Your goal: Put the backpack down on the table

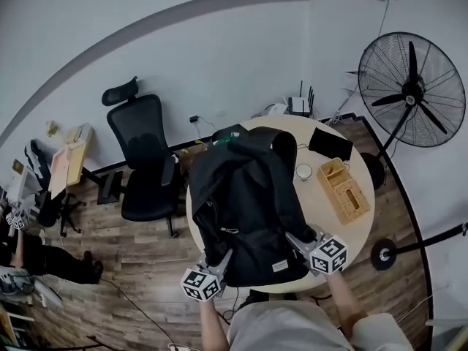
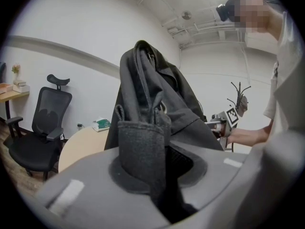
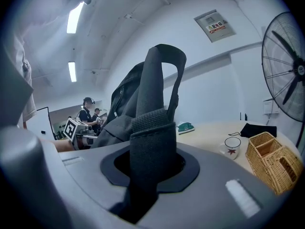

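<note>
1. Round pale wooden table (image 1: 365, 229) spreads beneath and ahead of both grippers.
2. Black fabric backpack (image 1: 248, 196) stands upright over it, just ahead, between them.
3. Woven wicker basket (image 1: 346, 190) sits beyond the right gripper (image 1: 298, 241).
4. The right gripper pinches a black padded strap (image 3: 152, 142); left gripper (image 1: 221, 260) pinches the dark grey strap (image 2: 143, 147).
</note>
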Available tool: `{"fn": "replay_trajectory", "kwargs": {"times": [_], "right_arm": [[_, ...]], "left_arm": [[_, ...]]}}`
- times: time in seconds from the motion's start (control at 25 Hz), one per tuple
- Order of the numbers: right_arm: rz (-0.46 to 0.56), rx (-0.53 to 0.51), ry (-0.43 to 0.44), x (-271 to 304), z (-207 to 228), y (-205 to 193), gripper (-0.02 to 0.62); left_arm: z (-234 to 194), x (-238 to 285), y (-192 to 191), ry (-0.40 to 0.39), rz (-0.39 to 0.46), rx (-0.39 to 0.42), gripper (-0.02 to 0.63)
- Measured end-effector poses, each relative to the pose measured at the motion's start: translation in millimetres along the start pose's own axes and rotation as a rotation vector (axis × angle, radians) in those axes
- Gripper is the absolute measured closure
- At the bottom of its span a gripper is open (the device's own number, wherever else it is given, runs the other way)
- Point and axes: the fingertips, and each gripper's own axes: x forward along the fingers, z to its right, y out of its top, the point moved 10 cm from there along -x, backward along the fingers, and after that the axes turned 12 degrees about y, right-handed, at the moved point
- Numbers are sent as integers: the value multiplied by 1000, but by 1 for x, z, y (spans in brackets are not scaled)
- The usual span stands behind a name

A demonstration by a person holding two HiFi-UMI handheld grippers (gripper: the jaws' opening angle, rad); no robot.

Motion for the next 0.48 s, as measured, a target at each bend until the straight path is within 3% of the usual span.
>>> {"fn": "replay_trajectory", "kwargs": {"times": [0.48], "right_arm": [[37, 77, -113, 43, 27, 0, 514]], "left_arm": [[-59, 60, 25, -95, -77, 46, 465]]}}
